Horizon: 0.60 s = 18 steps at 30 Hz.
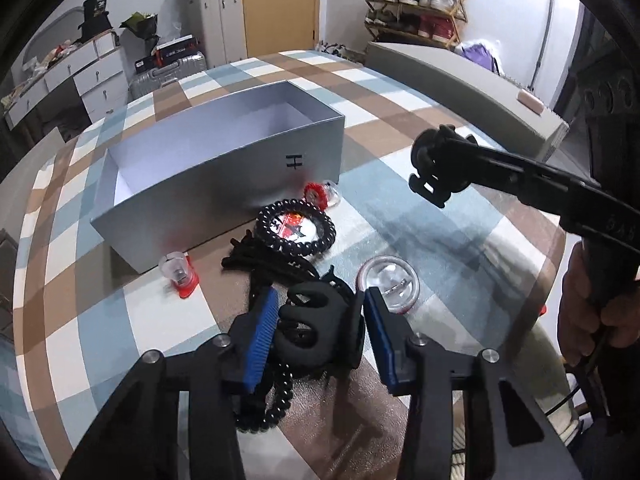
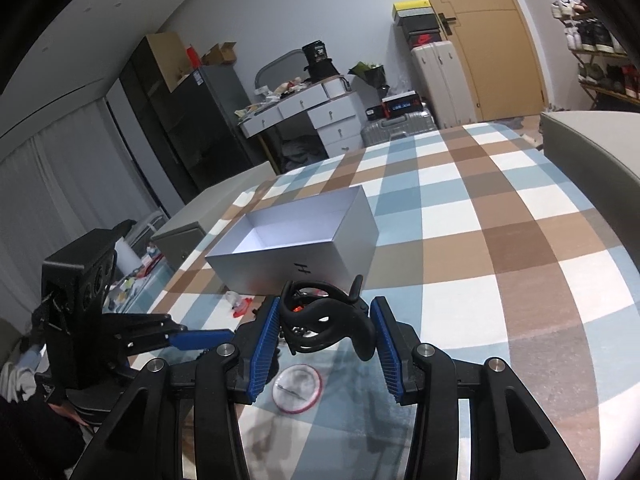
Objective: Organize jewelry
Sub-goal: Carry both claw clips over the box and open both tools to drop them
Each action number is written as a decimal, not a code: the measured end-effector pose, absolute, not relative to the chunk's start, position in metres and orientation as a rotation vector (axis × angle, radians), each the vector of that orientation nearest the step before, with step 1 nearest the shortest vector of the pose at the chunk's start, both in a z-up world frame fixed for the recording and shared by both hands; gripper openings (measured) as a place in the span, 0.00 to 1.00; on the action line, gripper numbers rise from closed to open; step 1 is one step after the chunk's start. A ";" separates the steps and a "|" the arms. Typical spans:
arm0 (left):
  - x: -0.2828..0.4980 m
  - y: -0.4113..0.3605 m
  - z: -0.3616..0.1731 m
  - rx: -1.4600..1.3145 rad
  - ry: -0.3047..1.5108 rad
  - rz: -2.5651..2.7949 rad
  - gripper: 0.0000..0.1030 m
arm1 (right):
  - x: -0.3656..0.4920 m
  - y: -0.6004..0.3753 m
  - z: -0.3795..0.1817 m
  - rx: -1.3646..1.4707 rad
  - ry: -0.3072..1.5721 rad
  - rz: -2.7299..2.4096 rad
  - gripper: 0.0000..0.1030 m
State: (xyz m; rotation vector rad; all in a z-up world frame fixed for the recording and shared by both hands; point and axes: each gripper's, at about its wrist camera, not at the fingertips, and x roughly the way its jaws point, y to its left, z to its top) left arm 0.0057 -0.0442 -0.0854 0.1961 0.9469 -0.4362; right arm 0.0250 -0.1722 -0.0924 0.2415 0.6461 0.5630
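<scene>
Checked tablecloth (image 2: 500,240) behind, right tongs (image 2: 326,330) grip hair claw (image 2: 324,320) lying crosswise

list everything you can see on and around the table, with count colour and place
box: 1, silver-grey, open and empty, far middle of table
tablecloth: 1, blue, brown and white check, covers the table
bead bracelet: 1, black, coiled in front of the box
bead strand: 1, black, under the left gripper
clear ring cases: 3, clear with red bases, near the box front; one, one
hair claw clip: 1, black, between left gripper's fingers
second claw clip: 1, black, held above the table
shoe rack: 1, wooden, far right wall
drawer desk: 1, white, far left
suitcases: 2, beige and silver, by the door
left gripper: black, blue pads, around the clip
right gripper: black, blue pads, gripping the clip
</scene>
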 end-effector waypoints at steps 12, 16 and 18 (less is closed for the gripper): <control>-0.004 -0.055 -0.073 0.218 0.911 -0.466 0.36 | 0.025 -0.177 -0.087 0.263 0.623 0.569 0.44; -0.001 -0.050 -0.060 0.189 0.875 -0.459 0.36 | 0.024 -0.177 -0.081 0.268 0.611 0.578 0.44; 0.001 -0.048 -0.054 0.173 0.856 -0.460 0.36 | 0.025 -0.176 -0.077 0.273 0.606 0.589 0.44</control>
